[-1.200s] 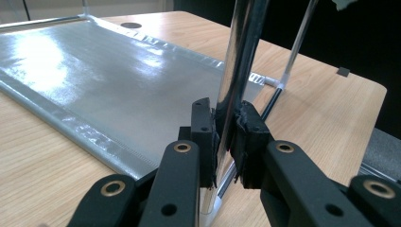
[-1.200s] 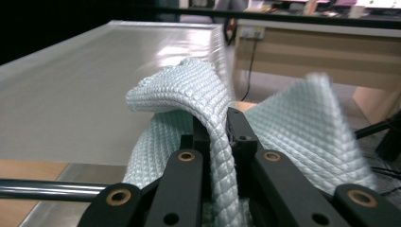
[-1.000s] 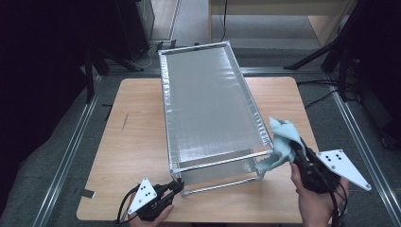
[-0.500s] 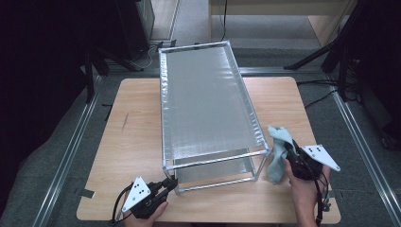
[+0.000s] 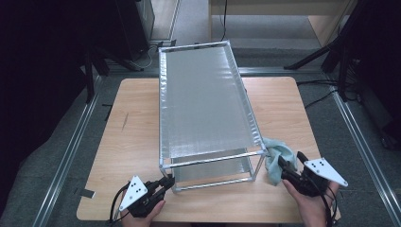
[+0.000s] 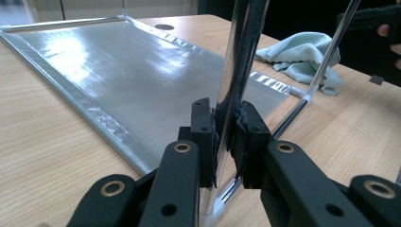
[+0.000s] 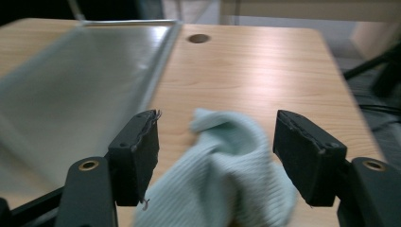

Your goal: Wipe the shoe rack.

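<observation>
A metal-framed rack (image 5: 208, 104) with silvery mesh shelves stands on the wooden table (image 5: 137, 137). At the rack's near left corner, my left gripper (image 5: 166, 182) is shut on the upright corner post (image 6: 241, 71), pads pressed against both its sides. A pale green cloth (image 5: 276, 153) lies crumpled on the table by the rack's near right corner. My right gripper (image 5: 283, 165) is low over it. Its jaws have just been opening and now stand apart, the cloth (image 7: 227, 165) loose between them and touching neither pad.
The lower shelf (image 6: 118, 71) lies just above the tabletop. A round hole (image 7: 198, 38) marks the table's far side. Dark stand legs (image 5: 321, 52) and floor rails (image 5: 71, 151) surround the table. The table's near edge is close behind both hands.
The right hand came down from beside the rack's top rail to the table with the cloth, and its jaws opened and let the cloth go. The left gripper kept its grip.
</observation>
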`<state>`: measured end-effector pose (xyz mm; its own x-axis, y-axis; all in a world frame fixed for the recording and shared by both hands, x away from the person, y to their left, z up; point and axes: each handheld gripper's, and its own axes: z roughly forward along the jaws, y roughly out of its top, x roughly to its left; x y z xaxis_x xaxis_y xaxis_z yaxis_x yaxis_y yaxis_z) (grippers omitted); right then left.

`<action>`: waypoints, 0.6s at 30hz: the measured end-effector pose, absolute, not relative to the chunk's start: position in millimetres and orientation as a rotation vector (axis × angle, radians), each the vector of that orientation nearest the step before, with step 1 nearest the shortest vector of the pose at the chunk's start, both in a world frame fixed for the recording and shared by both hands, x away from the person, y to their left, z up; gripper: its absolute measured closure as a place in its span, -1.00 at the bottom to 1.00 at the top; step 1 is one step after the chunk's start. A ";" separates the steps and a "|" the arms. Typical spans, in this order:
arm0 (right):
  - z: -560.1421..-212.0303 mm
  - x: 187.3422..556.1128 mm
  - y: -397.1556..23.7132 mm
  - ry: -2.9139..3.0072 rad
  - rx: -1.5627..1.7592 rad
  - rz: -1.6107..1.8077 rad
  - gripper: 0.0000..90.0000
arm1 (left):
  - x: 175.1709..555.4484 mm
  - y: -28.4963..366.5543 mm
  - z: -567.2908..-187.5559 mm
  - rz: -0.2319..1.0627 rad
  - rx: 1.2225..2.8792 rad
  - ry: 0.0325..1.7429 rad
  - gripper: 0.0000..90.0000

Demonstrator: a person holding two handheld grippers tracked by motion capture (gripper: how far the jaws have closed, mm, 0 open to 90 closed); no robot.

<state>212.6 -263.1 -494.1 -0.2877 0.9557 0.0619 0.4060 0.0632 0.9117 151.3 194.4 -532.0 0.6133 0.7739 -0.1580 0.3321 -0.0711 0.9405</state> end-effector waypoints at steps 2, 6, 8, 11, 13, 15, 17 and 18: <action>-496.3 201.3 -257.9 1.768 1.326 1.252 -0.22 | 151.4 194.7 -532.1 0.471 1.662 0.928 0.78; -501.0 188.9 -243.1 1.843 1.253 1.336 -0.19 | 152.7 196.3 -532.3 0.474 1.655 0.937 0.78; -503.5 186.3 -235.9 1.890 1.214 1.375 -0.14 | 153.3 197.5 -532.3 0.473 1.652 0.943 0.78; -505.1 184.9 -224.7 1.935 1.169 1.420 -0.07 | 154.3 200.2 -532.4 0.480 1.651 0.951 0.78; -507.4 186.1 -216.4 1.952 1.161 1.400 0.10 | 155.0 201.7 -532.5 0.484 1.647 0.956 0.78; -510.0 187.3 -208.7 1.979 1.137 1.407 0.38 | 155.5 202.6 -532.6 0.484 1.641 0.962 0.78; -511.6 187.7 -201.0 1.999 1.114 1.388 0.50 | 155.5 204.2 -532.7 0.492 1.639 0.971 0.78; -511.9 188.2 -198.3 1.994 1.117 1.374 0.57 | 155.9 205.7 -532.9 0.493 1.635 0.974 0.78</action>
